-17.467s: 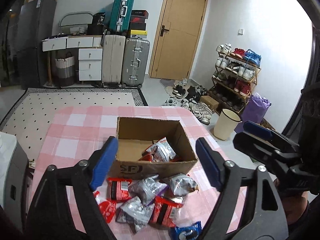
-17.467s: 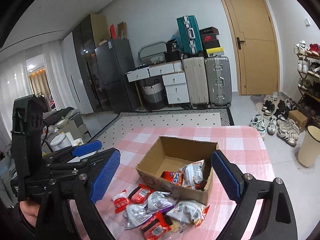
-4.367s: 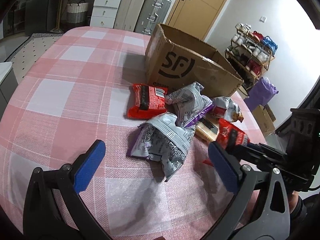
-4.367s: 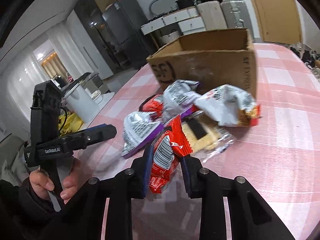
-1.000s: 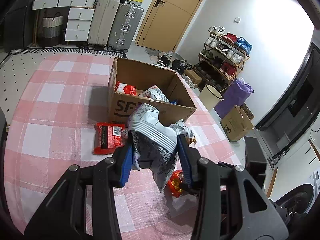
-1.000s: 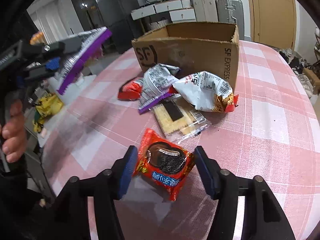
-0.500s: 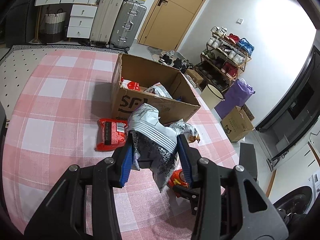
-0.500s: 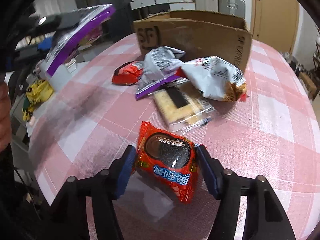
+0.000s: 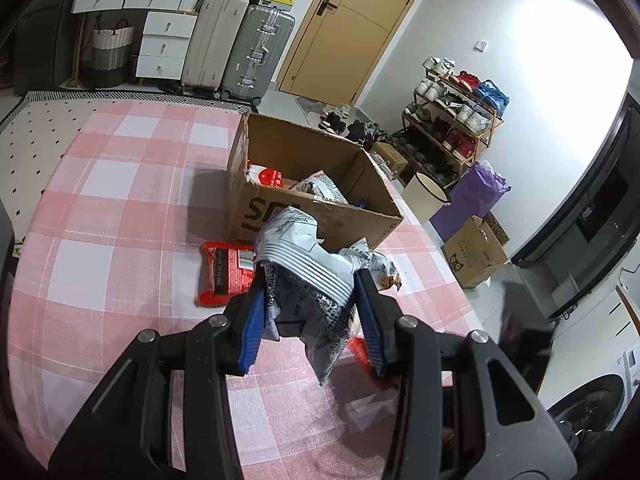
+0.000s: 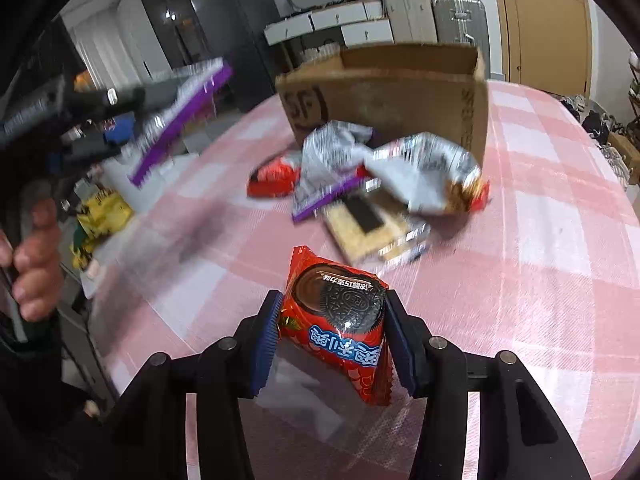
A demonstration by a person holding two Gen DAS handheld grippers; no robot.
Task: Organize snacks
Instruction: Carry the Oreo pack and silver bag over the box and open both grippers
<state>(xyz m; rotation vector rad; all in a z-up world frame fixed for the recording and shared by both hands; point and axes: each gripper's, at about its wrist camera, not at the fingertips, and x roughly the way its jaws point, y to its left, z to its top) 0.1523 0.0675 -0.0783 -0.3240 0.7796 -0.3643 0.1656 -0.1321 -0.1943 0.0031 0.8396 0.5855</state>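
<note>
My left gripper (image 9: 312, 312) is shut on a silver and purple snack bag (image 9: 304, 264), held above the table in front of the open cardboard box (image 9: 276, 208). The box holds several snack packs. My right gripper (image 10: 332, 332) is shut on a red Oreo pack (image 10: 340, 320), lifted over the table's near side. Loose on the checked cloth lie a red packet (image 9: 224, 268), a silver bag (image 10: 332, 156), a silver and orange bag (image 10: 428, 172) and a clear cracker pack (image 10: 372, 228). The left gripper and its bag (image 10: 180, 116) show blurred at left in the right wrist view.
The pink checked table (image 9: 100, 208) drops off at its right edge, where a white bin (image 9: 424, 200), a purple bag and a cardboard box stand on the floor. Suitcases (image 9: 256, 52) and drawers line the far wall.
My right gripper has lifted the Oreo pack and moved nearer the box. My left gripper has carried its silver bag a little closer to the box.
</note>
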